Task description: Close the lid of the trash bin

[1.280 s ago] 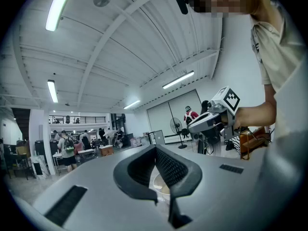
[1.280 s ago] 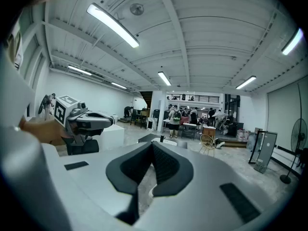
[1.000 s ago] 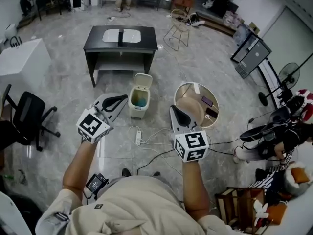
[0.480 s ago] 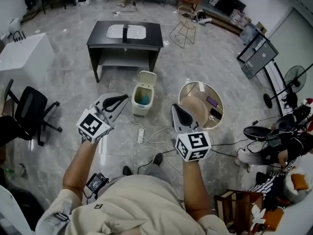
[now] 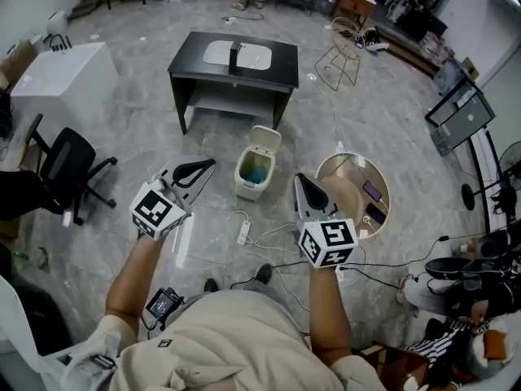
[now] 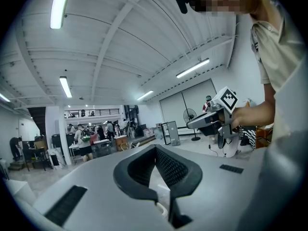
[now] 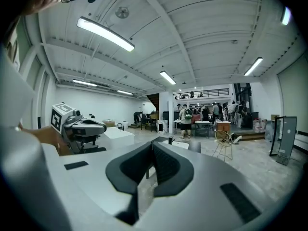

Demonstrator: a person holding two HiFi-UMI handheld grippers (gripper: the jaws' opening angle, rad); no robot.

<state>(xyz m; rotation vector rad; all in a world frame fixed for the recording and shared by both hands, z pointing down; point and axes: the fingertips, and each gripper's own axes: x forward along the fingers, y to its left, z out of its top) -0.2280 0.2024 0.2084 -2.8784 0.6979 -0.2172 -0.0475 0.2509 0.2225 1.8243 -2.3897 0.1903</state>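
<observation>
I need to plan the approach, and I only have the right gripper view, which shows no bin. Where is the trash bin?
Observer: The trash bin stands on the floor just left of the right tool and slightly ahead of it, in front of the black desk.
Operator: Is its lid already down?
Observer: No. The lid stands upright on the bin's far side, so the bin is open.
Operator: Anything close by to avoid?
Observer: A round mirror lies on the floor to the right of the bin, partly under the right tool as the head view shows it.
</observation>
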